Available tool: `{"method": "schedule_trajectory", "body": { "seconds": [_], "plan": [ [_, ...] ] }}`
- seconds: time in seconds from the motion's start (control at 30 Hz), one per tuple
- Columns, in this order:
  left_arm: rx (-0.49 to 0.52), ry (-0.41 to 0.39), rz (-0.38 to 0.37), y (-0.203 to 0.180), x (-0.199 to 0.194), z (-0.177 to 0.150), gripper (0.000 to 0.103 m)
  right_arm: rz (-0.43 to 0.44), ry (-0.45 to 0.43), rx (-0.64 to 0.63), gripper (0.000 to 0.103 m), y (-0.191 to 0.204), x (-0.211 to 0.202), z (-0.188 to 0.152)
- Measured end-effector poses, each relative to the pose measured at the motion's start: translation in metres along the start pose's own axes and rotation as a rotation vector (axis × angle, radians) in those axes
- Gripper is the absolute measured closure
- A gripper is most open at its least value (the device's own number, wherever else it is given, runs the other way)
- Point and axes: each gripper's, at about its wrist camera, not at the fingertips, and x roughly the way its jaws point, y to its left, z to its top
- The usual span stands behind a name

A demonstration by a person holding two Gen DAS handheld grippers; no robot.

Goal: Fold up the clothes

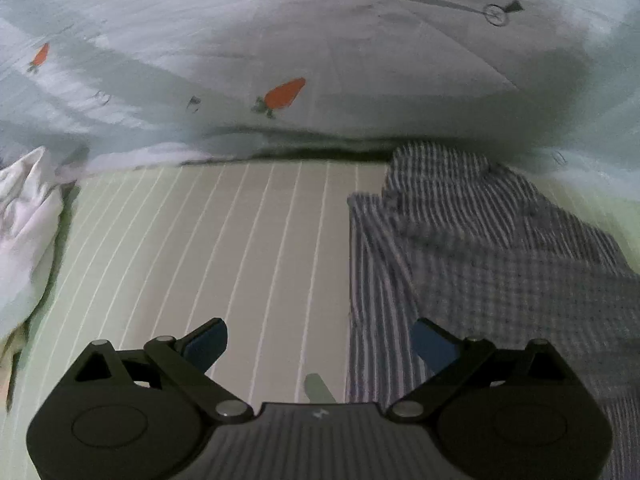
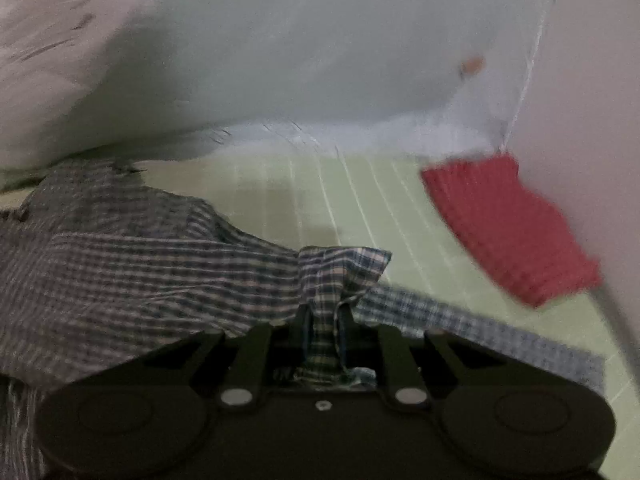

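We see the right gripper (image 2: pixel 325 332) clamped on a bunched corner of the checked shirt (image 2: pixel 132 248), which trails left over the pale green striped bed sheet (image 2: pixel 320 200). A red folded cloth (image 2: pixel 508 228) (blurred) lies right, a white quilt (image 2: pixel 240 60) behind.

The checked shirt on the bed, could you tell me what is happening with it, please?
A person is folding clothes on a striped bed sheet. The right gripper is shut on a bunched edge of the checked shirt. The left gripper is open beside the shirt, holding nothing. A red cloth lies further off.
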Motion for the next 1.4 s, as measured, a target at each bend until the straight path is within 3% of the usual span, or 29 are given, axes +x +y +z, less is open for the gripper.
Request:
{"method": "schedule_trajectory", "body": {
  "seconds": [0.17, 0.4, 0.93, 1.13, 1.4],
  "plan": [
    [-0.003, 0.034, -0.021, 0.006, -0.038, -0.052, 0.005, 0.116, -0.071, -0.075, 0.094, 0.027, -0.047, -0.007],
    [-0.017, 0.153, -0.017, 0.015, -0.055, -0.111, 0.005, 0.258, -0.088, -0.247, 0.094, 0.089, -0.091, -0.037],
    [0.073, 0.169, -0.046, 0.004, -0.101, -0.168, 0.005, 0.455, -0.048, -0.495, 0.094, 0.176, -0.16, -0.126],
    [0.085, 0.172, -0.049, 0.005, -0.111, -0.182, 0.005, 0.491, 0.006, -0.503, 0.093, 0.189, -0.169, -0.149],
    [0.096, 0.176, -0.046, 0.001, -0.122, -0.196, 0.005, 0.506, 0.083, -0.406, 0.085, 0.18, -0.171, -0.167]
  ]
}}
